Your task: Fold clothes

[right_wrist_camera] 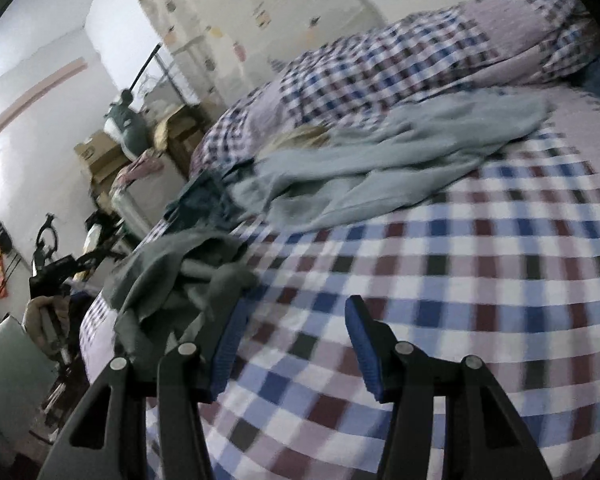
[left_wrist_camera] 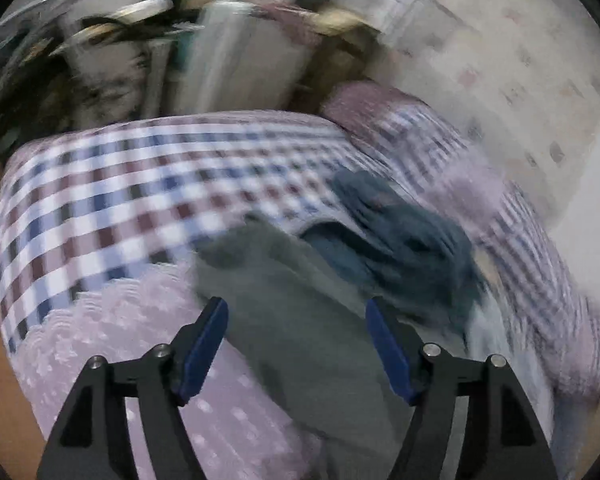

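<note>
1. Since the left wrist view is pretty smeared, only the big stuff reads: the left gripper (left_wrist_camera: pixel 296 312) sits at the bottom of the frame with its blue pads spread wide, nothing between them.
2. Right under and past those pads lies a grey-green garment (left_wrist_camera: pixel 292 320), running from bottom centre up to mid-frame.
3. Just beyond it, right of centre, there's a crumpled dark teal garment (left_wrist_camera: pixel 400 240) touching the grey-green one.
4. Both lie on the checked bedspread (left_wrist_camera: pixel 120 200), which fills the middle of the frame.
5. In the right wrist view, the right gripper (right_wrist_camera: pixel 296 320) is also wide apart and empty, low centre, hovering over the checked cover.
6. Its left finger (right_wrist_camera: pixel 228 344) is just beside the grey-green garment's edge; can't tell if they touch.
7. Further back, mid-frame, a pale blue garment (right_wrist_camera: pixel 380 164) sprawls across the bed.
8. Behind that, upper right, a checked pillow (right_wrist_camera: pixel 480 36).
9. Far left: cardboard boxes (right_wrist_camera: pixel 100 156) against the wall.
</note>
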A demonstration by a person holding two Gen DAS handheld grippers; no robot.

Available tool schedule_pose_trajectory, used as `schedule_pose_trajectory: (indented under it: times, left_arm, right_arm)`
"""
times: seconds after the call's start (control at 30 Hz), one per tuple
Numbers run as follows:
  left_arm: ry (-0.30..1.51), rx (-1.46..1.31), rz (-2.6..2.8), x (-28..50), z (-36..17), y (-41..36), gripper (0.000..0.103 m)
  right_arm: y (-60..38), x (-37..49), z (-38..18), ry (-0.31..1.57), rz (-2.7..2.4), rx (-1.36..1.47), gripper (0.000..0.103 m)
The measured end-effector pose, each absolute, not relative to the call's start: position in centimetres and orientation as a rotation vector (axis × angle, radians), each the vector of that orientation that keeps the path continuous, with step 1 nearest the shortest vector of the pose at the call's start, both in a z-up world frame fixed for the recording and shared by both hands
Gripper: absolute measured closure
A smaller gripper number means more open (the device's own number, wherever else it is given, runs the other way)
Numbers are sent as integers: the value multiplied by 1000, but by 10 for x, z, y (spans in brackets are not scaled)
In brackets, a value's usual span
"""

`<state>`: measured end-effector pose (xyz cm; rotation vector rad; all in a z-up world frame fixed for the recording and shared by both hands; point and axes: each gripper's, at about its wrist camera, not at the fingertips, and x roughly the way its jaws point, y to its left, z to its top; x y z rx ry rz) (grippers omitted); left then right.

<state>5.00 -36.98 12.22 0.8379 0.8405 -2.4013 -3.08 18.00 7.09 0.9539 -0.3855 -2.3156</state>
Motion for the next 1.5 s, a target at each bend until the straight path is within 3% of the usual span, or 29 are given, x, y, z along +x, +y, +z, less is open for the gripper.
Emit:
schedule_pose_trajectory:
  times: [0.23,0.43,0.6,0.67,0.73,0.8,0.87,0.9,0.93,1.03,1.5]
  left_arm:
    - [314,1132,-2847,-11,144,-206,26]
    - [-295,1237,-2891,-53,123,-89,26]
    - [-508,1315,-2782,-80,91,-59,26]
    - [-500,1318,-2758,-86,85,-65,36]
    - [-455,1329,-2738,-91,80,-75,64]
    - [-407,1333,-2726,-93,79,-85,82]
    - [-367,1327,-2723,-94,79,-94,95]
    - [-347,1319,-2726,-93,80,-99,98]
    - [-322,1283,-2744,-89,85,-103,99]
    - [-241,1150,-2802,-76,110,-117,100]
    - [166,558,-2993,-12,282,-169,101]
  right_arm:
    - [113,-41,44,-330,-2192,1047,47]
    - [85,-51,32,-342,-2171,1077,47]
    - [72,-59,28,-319,-2163,1101,47]
    - [66,-61,25,-298,-2159,1116,48]
    - [60,-63,22,-274,-2154,1135,49]
    - [56,-63,19,-244,-2156,1151,51]
    - [53,-62,17,-219,-2158,1160,58]
    - [51,-62,16,-204,-2158,1164,68]
    - [50,-61,16,-186,-2158,1169,83]
    - [44,-58,16,-128,-2182,1173,99]
    - [152,-55,84,-328,-2576,920,103]
